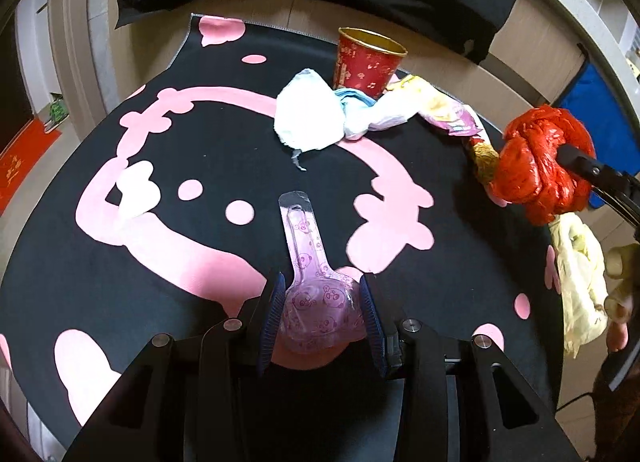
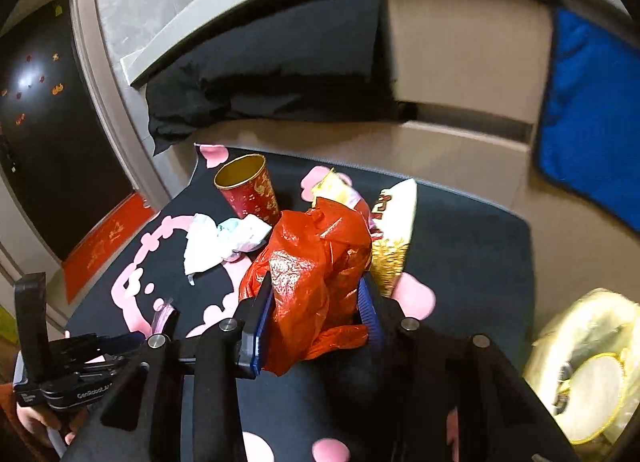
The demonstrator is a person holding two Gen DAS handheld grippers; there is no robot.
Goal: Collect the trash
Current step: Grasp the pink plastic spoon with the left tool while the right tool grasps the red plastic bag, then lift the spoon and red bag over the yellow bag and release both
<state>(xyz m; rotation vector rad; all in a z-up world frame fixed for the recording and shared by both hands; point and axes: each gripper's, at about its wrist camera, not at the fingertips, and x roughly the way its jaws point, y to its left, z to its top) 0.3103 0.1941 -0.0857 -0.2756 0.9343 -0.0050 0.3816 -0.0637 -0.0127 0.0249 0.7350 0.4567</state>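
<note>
Left wrist view: your left gripper clamps the spoon wrapper, right gripper clamps the red bag; paper cup and tissues remain.

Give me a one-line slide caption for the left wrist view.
Left gripper clamps a clear pink spoon package on the black-and-pink mat.
</note>
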